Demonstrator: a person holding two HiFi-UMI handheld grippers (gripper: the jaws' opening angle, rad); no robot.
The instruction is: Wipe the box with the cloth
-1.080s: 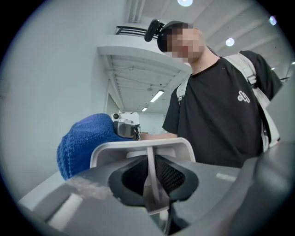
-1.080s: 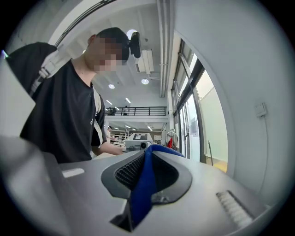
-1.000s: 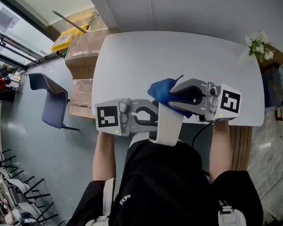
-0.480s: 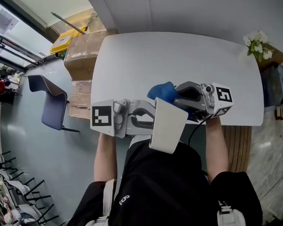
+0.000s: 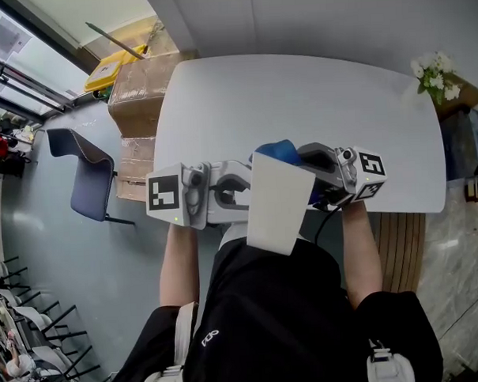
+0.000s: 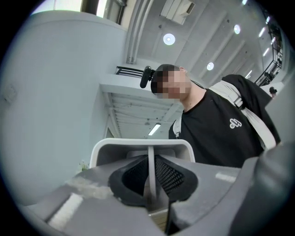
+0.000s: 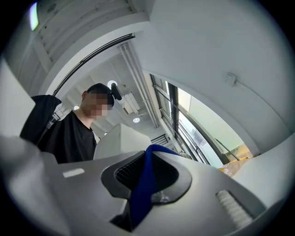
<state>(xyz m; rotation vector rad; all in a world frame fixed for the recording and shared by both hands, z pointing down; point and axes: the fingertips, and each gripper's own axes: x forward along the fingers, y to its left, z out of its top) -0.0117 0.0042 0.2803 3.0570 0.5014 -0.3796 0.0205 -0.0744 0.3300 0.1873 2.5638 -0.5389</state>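
left fingers (image 6: 177,179), just tightened, clamp box (image 5: 275,200); right fingers (image 7: 207,198) clamp cloth (image 5: 275,151) half-hidden behind it; cartons (image 5: 140,92), chair (image 5: 86,173) nearby.

- Left gripper (image 6: 150,180): jaws just closed a bit more, pinching the thin wall of the box (image 5: 275,204).
- Right gripper (image 7: 146,177): tipped up, jaws pinching the cloth (image 7: 140,203).

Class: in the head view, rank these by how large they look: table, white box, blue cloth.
1. table, largest.
2. white box, though it is held nearer the camera, which flatters it.
3. blue cloth, smallest, partly hidden.
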